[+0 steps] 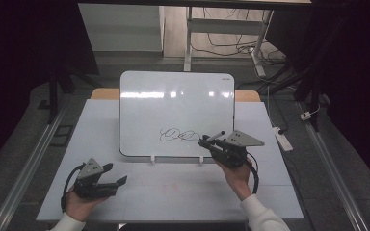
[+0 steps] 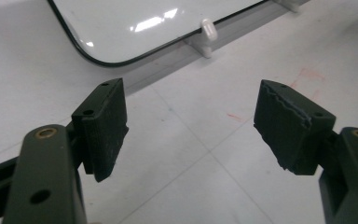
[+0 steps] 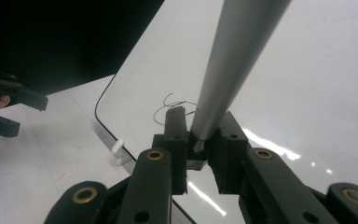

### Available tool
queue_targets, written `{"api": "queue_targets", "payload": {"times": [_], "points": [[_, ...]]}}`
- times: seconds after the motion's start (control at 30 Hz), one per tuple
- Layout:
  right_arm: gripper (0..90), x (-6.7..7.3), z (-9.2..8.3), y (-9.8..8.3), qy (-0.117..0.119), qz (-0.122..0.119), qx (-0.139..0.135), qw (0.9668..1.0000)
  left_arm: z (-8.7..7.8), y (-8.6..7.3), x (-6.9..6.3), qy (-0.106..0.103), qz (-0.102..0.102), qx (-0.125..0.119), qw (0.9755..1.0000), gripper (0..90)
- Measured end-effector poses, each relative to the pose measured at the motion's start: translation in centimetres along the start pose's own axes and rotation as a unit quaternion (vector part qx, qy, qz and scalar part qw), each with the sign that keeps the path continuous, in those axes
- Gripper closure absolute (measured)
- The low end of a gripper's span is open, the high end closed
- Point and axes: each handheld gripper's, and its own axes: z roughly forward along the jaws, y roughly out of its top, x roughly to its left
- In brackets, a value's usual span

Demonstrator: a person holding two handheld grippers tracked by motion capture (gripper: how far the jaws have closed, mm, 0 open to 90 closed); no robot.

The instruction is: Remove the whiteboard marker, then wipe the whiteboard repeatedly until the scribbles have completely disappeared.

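Note:
A whiteboard (image 1: 176, 103) leans upright at the middle of the table with a black scribble (image 1: 179, 135) near its lower edge. My right gripper (image 1: 209, 143) is shut on a grey marker (image 3: 235, 65), held against the board just right of the scribble. The marker (image 1: 216, 136) sticks up and to the right from the jaws. My left gripper (image 1: 114, 174) rests low on the table at the front left, open, with nothing between its fingers (image 2: 103, 126). The board's lower corner (image 2: 98, 58) lies ahead of it.
The white table (image 1: 173, 192) spreads in front of the board, which stands on small white clips (image 2: 207, 32). A power strip (image 1: 284, 139) lies off the table's right edge. Desk legs and cables (image 1: 231, 43) sit on the floor behind.

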Motion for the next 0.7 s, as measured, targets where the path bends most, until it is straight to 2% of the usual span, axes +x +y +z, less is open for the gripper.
{"api": "queue_targets", "payload": {"times": [0.2, 0.43, 0.47, 0.5, 0.67, 0.7], "points": [[77.6, -0.1, 0.0, 0.0, -0.002, -0.004, 0.000, 1.0000, -0.1, -0.2, 0.2, 0.003, -0.006, -0.002, 1.0000, 25.2], [77.6, 0.0, 1.3, -0.1, -0.004, -0.011, 0.006, 0.9999, 0.3, -0.3, 0.3, 0.000, -0.005, 0.007, 1.0000, 24.5], [77.6, -0.1, 2.1, 0.0, -0.007, -0.015, 0.007, 0.9998, 0.4, -0.3, 0.3, 0.000, -0.005, 0.009, 0.9999, 24.4], [77.6, -0.1, 2.1, 0.0, -0.007, -0.015, 0.007, 0.9998, 0.4, -0.3, 0.4, -0.001, -0.005, 0.009, 0.9999, 24.4], [77.6, -0.2, 6.1, 1.3, -0.003, -0.017, 0.004, 0.9998, 0.5, -0.3, 0.5, -0.002, -0.005, 0.010, 0.9999, 24.3], [77.6, -0.2, 6.1, 1.3, -0.003, -0.017, 0.004, 0.9998, 0.6, -0.4, 0.5, -0.002, -0.003, 0.011, 0.9999, 24.3]]}}
